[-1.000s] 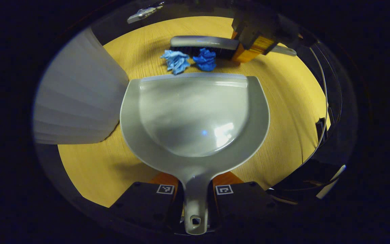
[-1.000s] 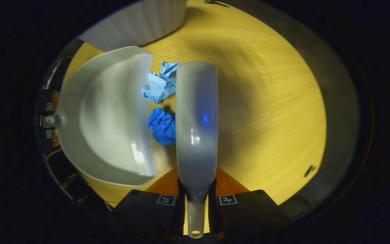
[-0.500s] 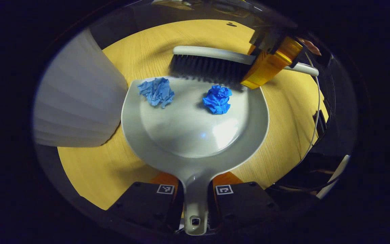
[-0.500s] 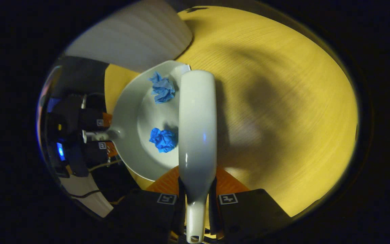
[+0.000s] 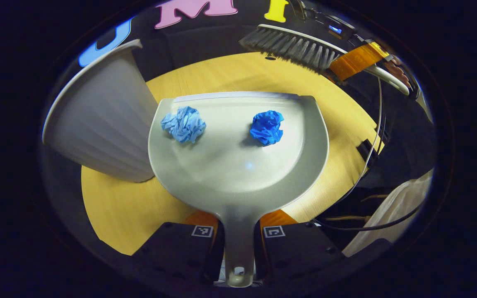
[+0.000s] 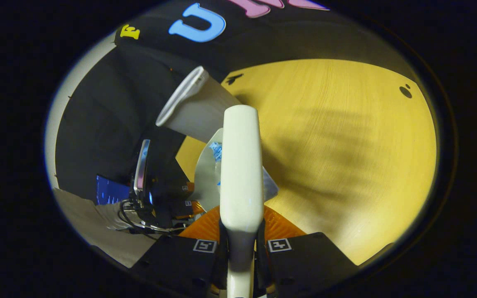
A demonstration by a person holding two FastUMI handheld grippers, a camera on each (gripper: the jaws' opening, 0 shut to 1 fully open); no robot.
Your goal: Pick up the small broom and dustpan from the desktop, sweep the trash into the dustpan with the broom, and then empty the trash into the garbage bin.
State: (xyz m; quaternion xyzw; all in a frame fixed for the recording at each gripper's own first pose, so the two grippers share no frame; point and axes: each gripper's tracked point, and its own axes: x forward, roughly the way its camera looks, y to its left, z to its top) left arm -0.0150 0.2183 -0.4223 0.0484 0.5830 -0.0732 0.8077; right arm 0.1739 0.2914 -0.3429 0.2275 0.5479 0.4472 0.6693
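Note:
In the left gripper view my left gripper (image 5: 238,238) is shut on the handle of the grey dustpan (image 5: 238,174). Two crumpled paper balls lie in the pan: a light blue one (image 5: 183,124) at the left and a deep blue one (image 5: 267,127) at the right. The broom (image 5: 294,46) hangs in the air beyond the pan, bristles down, held by the other gripper. In the right gripper view my right gripper (image 6: 242,248) is shut on the broom's handle; the broom's pale back (image 6: 241,165) rises up the middle. Below it the dustpan (image 6: 205,174) shows partly, with a scrap of light blue paper (image 6: 216,151).
The white ribbed garbage bin (image 5: 102,120) stands left of the dustpan on the yellow wooden desktop (image 5: 346,124); the same bin (image 6: 197,107) stands beyond the broom in the right gripper view. Cables and white cloth (image 5: 387,215) lie off the table's right edge.
The broom has lifted away from the dustpan and off the table. The dustpan has been raised with both paper balls inside it, and the bin's rim has come into sight.

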